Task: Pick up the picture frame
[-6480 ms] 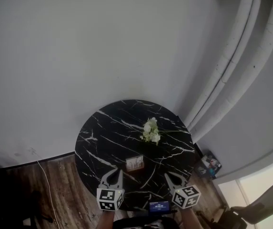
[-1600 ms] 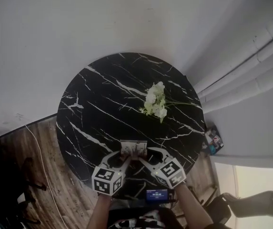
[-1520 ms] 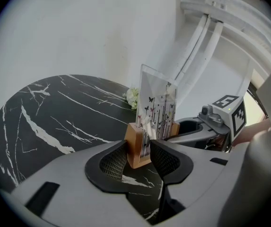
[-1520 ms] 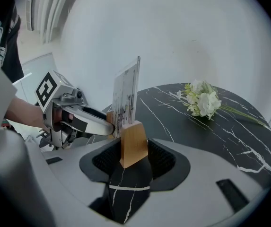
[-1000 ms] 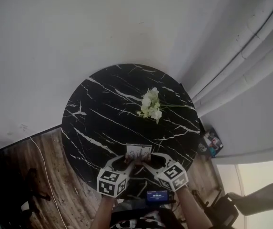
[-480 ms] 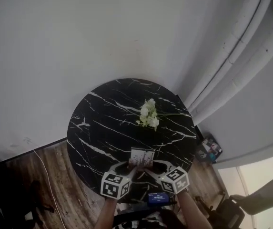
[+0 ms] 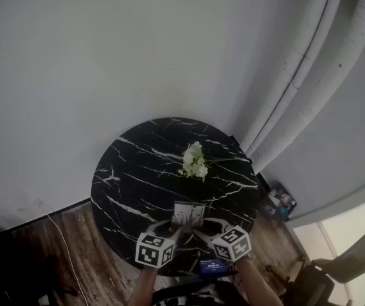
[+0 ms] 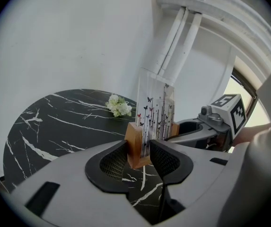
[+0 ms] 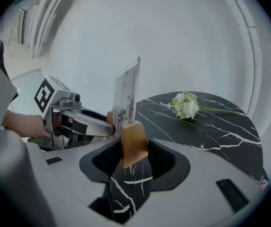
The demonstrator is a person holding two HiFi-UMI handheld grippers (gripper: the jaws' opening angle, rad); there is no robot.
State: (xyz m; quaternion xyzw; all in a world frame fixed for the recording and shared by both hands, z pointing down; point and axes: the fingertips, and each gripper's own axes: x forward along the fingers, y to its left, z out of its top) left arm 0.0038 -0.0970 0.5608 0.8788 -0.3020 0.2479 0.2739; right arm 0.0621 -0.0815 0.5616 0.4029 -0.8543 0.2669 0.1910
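Left claw (image 8: 139,157) is pinching the left end of the wooden base (image 8: 134,144) of the picture frame (image 8: 155,110), with both dark ribbed pads pressed against the block. Right claw (image 9: 134,157) is pinching the opposite end of the same base in the same way. The two claws face each other across the frame, each visible in the other's view, and neither has a gap showing between pad and wood.

Picture frame: upright, a clear panel printed with thin dark stems and small butterflies, set in the wooden base. It sits over the near edge of the surface (image 7: 137,171), between the two claws. Whether the base touches the surface cannot be told.

Surface: round, black with white veins. White flowers (image 7: 193,162) with green stems lie on it beyond the frame, toward the far side and well apart from it.

Surroundings: a plain white wall (image 7: 106,56) behind, a pale curtain (image 7: 309,75) at far right, wooden floor (image 7: 74,260) at near left.
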